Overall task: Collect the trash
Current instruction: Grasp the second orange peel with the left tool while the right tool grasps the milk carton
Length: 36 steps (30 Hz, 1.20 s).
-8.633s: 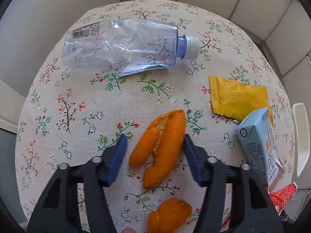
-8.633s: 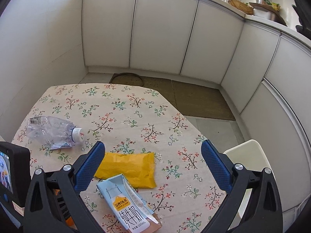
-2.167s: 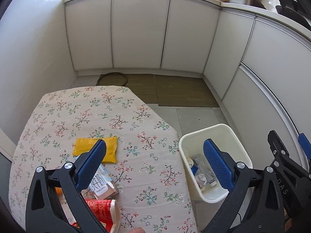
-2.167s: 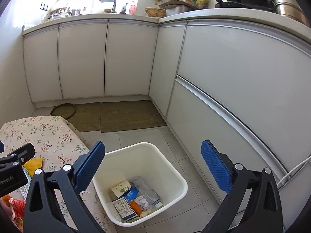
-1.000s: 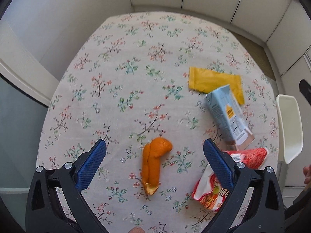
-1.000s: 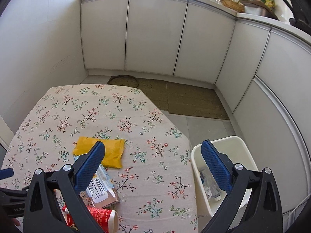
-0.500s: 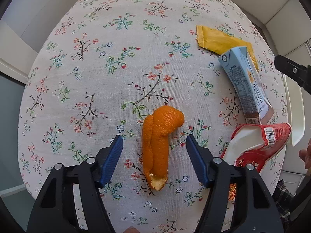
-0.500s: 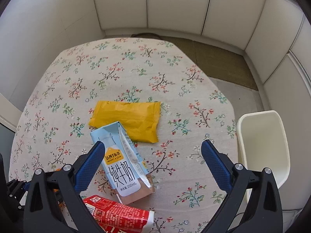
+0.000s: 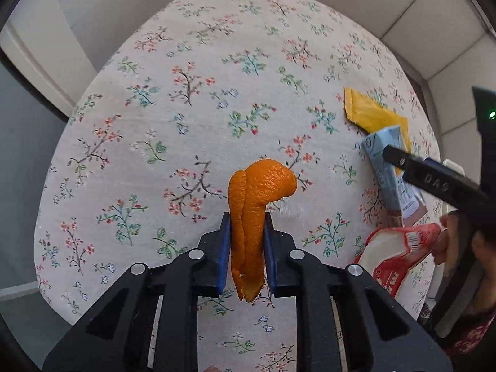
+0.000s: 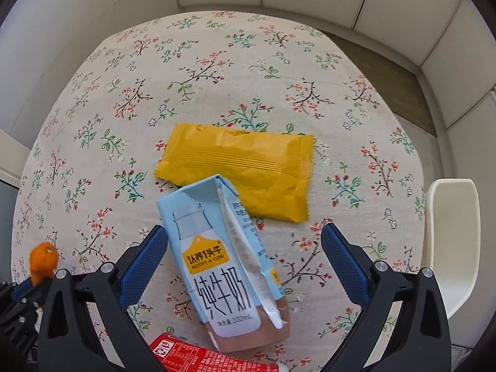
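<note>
The tablecloth is cream, printed with small sprigs of red, pink and white blossoms on dark twigs with green and teal leaves. On it lies a plain mustard-yellow wrapper; touching its near edge is a pale blue milk carton with a yellow badge, black characters and a brown base. The peel is bright orange, between blue pads on black gripper frames. Right of the tablecloth, the bin is white

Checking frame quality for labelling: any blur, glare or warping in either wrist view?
Left wrist view: curled orange peel sharp in the left gripper, table edge bowed by fisheye. Right wrist view: pale blue milk carton legible, no glare; corners vignetted.
</note>
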Available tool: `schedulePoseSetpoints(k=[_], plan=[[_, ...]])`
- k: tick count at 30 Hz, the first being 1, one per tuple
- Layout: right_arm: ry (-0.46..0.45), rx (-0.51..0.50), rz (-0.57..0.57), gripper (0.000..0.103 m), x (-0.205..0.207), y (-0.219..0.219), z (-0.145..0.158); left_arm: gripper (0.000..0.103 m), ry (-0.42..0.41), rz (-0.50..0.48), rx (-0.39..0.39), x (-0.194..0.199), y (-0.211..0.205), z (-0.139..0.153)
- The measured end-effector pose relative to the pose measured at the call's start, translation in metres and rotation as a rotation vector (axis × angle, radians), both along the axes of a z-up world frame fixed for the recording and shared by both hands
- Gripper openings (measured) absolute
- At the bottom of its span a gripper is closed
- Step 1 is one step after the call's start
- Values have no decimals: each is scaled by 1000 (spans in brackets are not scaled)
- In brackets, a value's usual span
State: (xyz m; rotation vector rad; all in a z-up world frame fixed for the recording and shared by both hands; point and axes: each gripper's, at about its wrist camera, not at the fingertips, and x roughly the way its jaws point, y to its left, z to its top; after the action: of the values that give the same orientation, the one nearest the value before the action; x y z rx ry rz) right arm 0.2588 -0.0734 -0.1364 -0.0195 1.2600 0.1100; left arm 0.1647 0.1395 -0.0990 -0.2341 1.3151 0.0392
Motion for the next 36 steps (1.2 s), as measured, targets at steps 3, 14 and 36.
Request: schedulePoseSetpoints(k=[3, 14, 36], plan=[[33, -38, 28, 96, 3, 10, -8, 19, -50, 16, -21, 1, 7, 21], [29, -63, 107, 57, -1, 32, -12, 19, -110, 23, -35, 6, 3, 44], [-453, 183, 50, 56, -51, 11, 131, 18, -354, 63, -15, 10, -25, 113]])
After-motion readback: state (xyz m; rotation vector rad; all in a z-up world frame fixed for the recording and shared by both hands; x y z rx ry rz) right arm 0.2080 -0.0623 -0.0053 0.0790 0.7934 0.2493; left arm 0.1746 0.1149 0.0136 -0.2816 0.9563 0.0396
